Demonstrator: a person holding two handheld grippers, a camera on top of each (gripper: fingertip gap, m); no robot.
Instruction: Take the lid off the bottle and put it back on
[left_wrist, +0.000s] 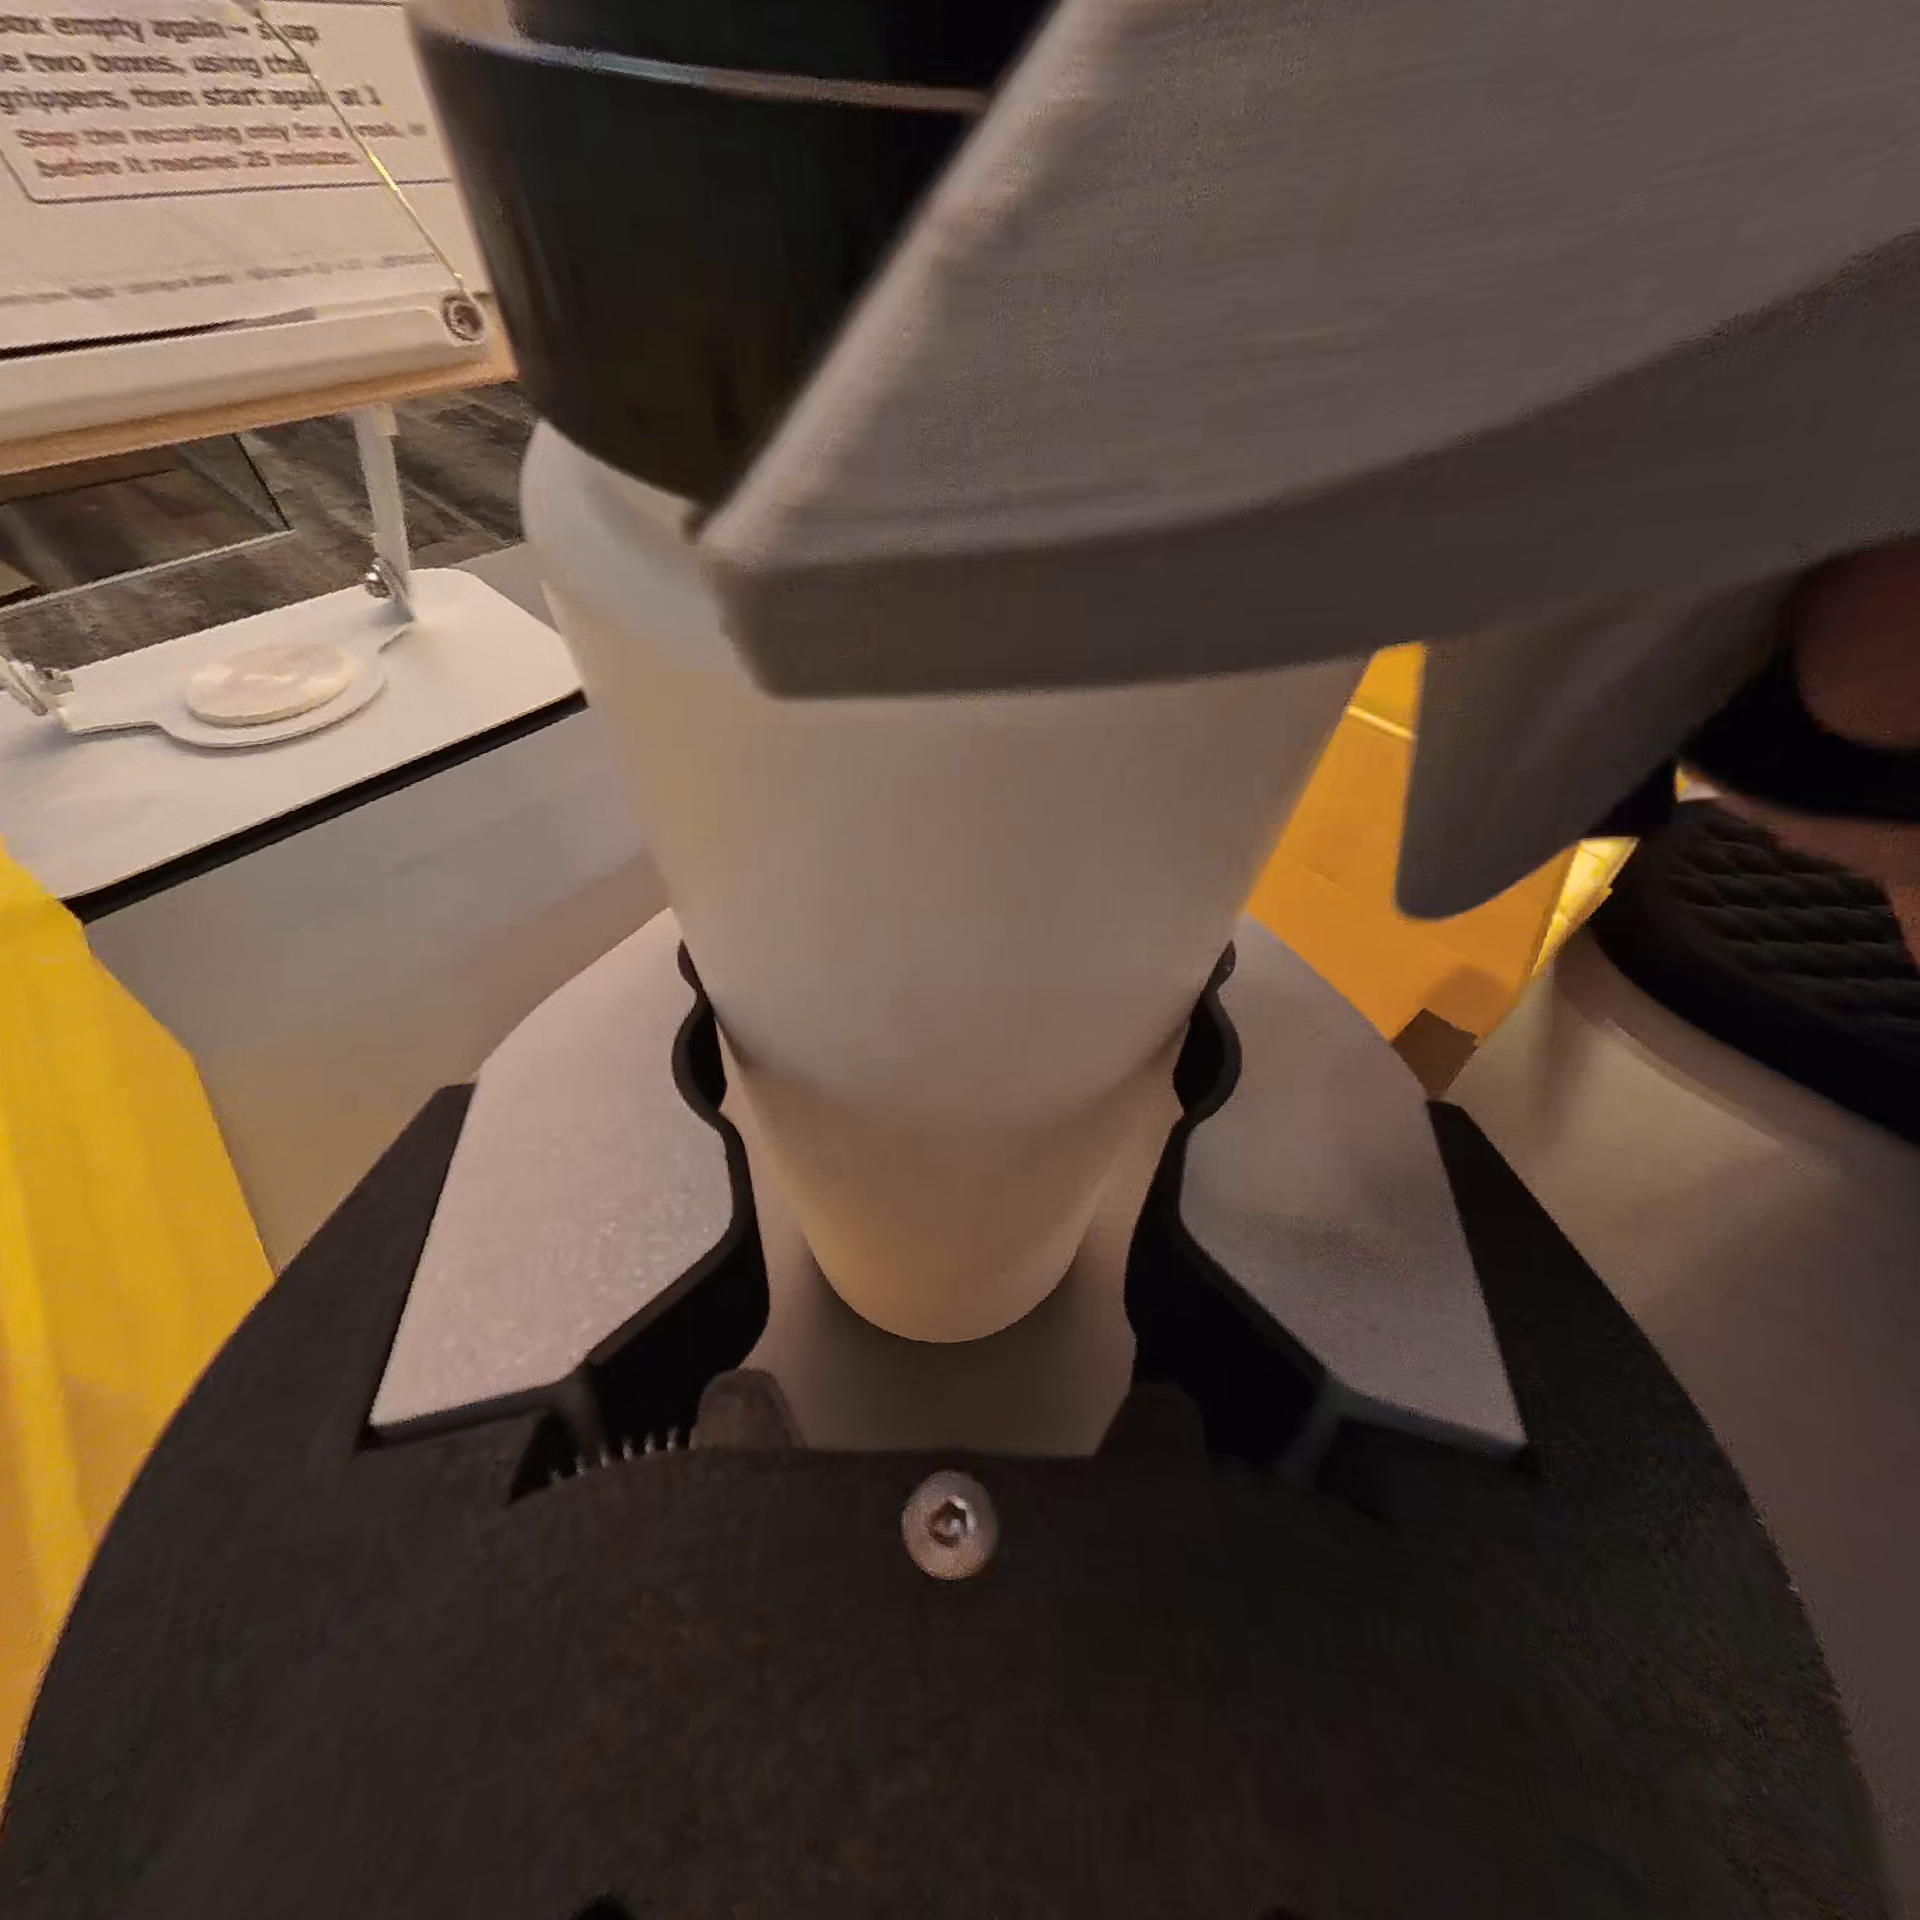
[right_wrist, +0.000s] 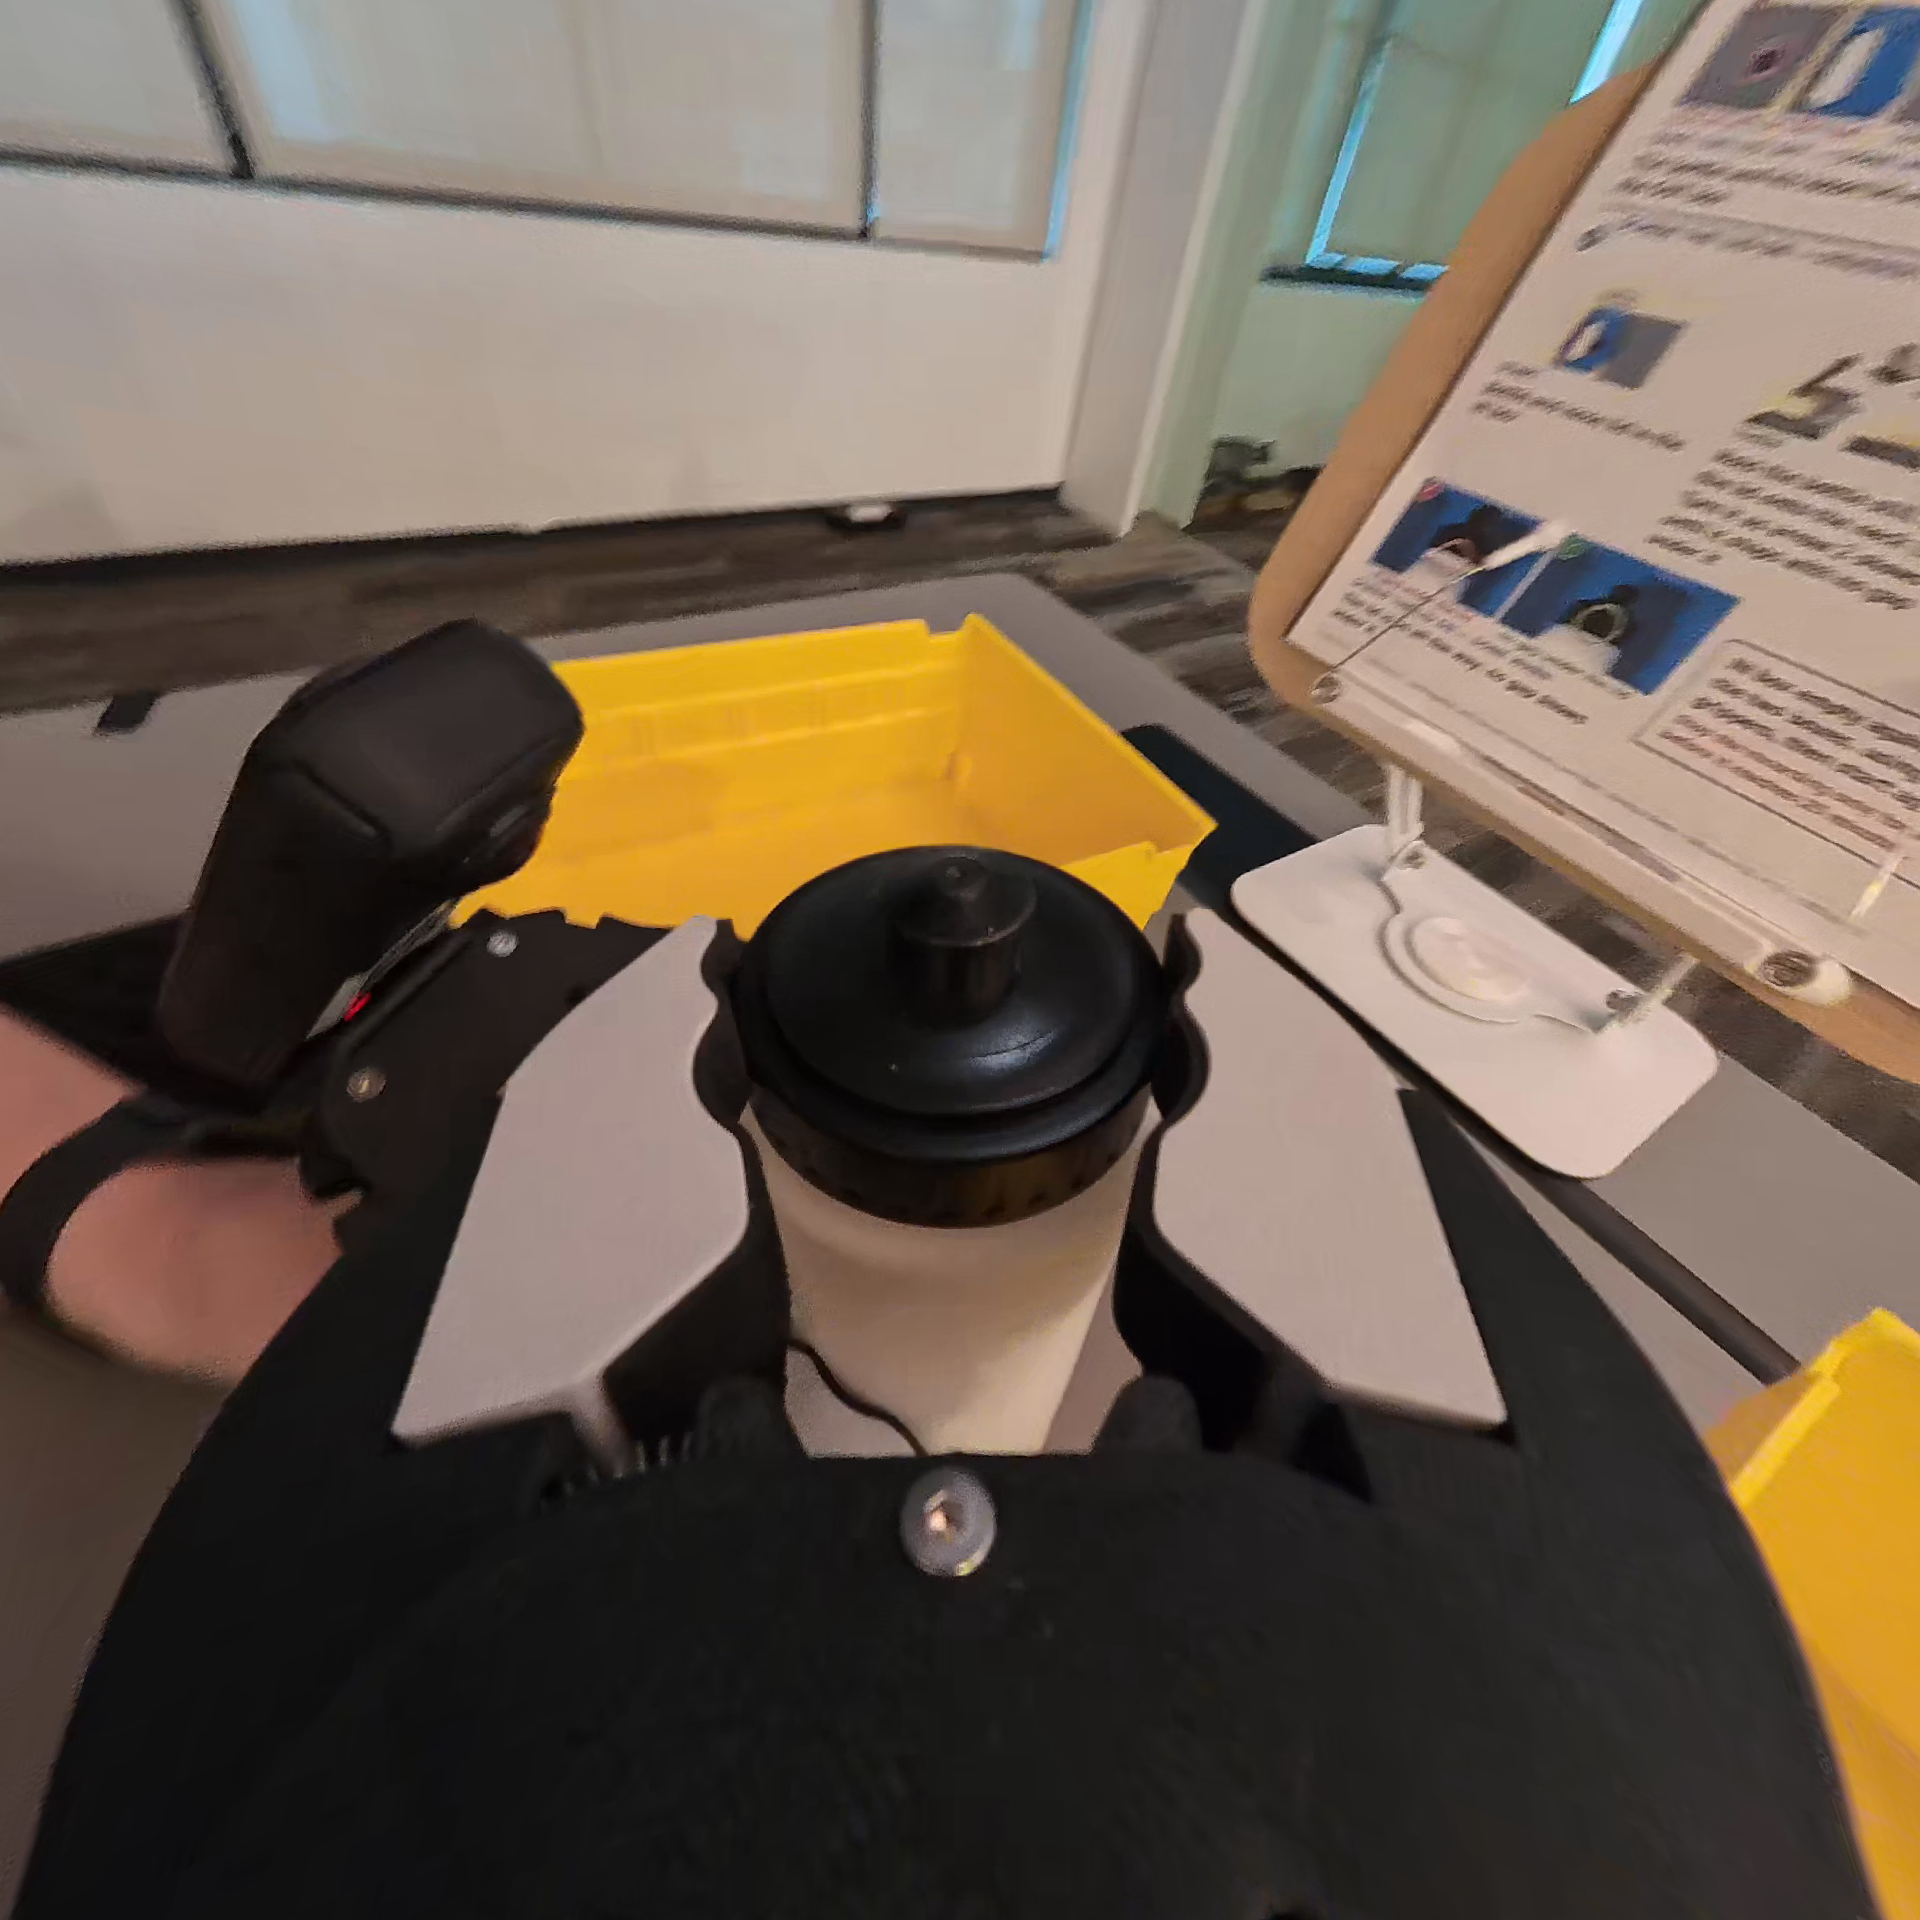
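**Grey tabletop, both tongs on one bottle**

Grey table (right_wrist: 1766, 1174) carries the scene. Left gripper (left_wrist: 951, 1049) clamps the white bottle (left_wrist: 935, 883) low on its body; right gripper (right_wrist: 951, 1029) closes around the black lid (right_wrist: 951, 1049), seated on top. Yellow bin (right_wrist: 831, 748) stands behind, instruction board (right_wrist: 1662, 468) beside.

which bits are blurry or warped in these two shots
Left wrist view: the right tongs smear across the top, bottle stretched by the wide lens. Right wrist view: lid sharp, instruction board and hand motion-blurred, edges bowed.
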